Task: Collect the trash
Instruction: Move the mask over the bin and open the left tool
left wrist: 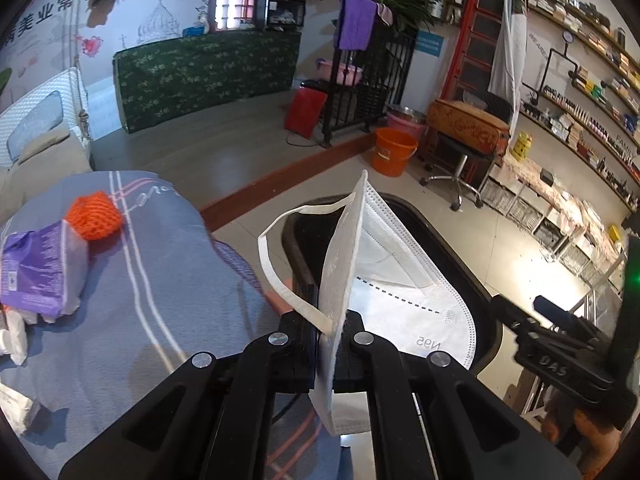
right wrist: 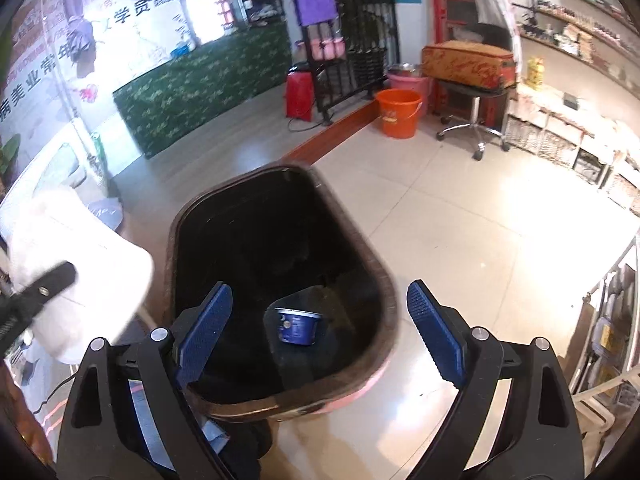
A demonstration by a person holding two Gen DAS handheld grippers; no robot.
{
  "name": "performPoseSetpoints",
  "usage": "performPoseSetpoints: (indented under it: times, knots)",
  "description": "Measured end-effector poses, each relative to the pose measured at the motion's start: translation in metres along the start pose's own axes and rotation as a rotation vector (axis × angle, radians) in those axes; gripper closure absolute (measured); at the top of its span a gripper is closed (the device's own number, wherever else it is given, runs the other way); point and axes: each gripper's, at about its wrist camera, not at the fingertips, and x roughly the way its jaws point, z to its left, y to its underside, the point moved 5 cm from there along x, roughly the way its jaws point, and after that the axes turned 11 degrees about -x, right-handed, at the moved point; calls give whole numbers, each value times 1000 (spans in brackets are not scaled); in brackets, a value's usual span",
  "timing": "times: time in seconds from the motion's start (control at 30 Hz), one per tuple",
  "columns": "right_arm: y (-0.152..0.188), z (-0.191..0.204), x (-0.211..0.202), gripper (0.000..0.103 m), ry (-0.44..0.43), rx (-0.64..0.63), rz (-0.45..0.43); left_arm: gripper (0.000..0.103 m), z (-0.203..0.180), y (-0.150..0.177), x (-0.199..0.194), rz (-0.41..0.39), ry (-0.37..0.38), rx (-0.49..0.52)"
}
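Observation:
My left gripper [left wrist: 326, 338] is shut on a white N95 face mask [left wrist: 384, 280], which stands up between the jaws with its ear loop hanging to the left. The mask hangs over the dark trash bin [left wrist: 486, 300]. In the right wrist view the same bin [right wrist: 390, 280] lies below my right gripper [right wrist: 318, 308], whose blue-padded fingers [right wrist: 208, 328] stand wide apart with nothing between them. A small blue cup [right wrist: 298, 326] lies at the bottom of the bin. The white mask [right wrist: 80, 264] and part of the left gripper show blurred at that view's left edge.
A grey cloth-covered table [left wrist: 132, 280] at the left carries an orange net ball [left wrist: 94, 214], a purple packet [left wrist: 38, 268] and white scraps [left wrist: 16, 338]. Farther off are an orange bucket [left wrist: 394, 150], a stool [left wrist: 460, 160], a black metal rack [left wrist: 368, 80] and wall shelves [left wrist: 580, 128].

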Motion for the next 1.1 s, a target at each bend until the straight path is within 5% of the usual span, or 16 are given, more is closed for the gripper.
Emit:
performPoseSetpoints:
  times: [0.4, 0.57, 0.63, 0.67, 0.7, 1.1]
  knots:
    - [-8, -47, -13, 15, 89, 98, -31, 99, -46, 6, 30, 55, 27, 129]
    - [-12, -56, -12, 15, 101, 108, -28, 98, -50, 9, 49, 145, 37, 142]
    - [-13, -57, -14, 15, 103, 110, -33, 78, -54, 10, 52, 151, 8, 175]
    - [-14, -58, -14, 15, 106, 110, -36, 43, -55, 10, 51, 149, -3, 188]
    - [-14, -57, -14, 15, 108, 110, -38, 19, -55, 10, 48, 134, -10, 197]
    - [-18, -44, -18, 13, 92, 111, -62, 10, -29, 4, 1, 25, -5, 148]
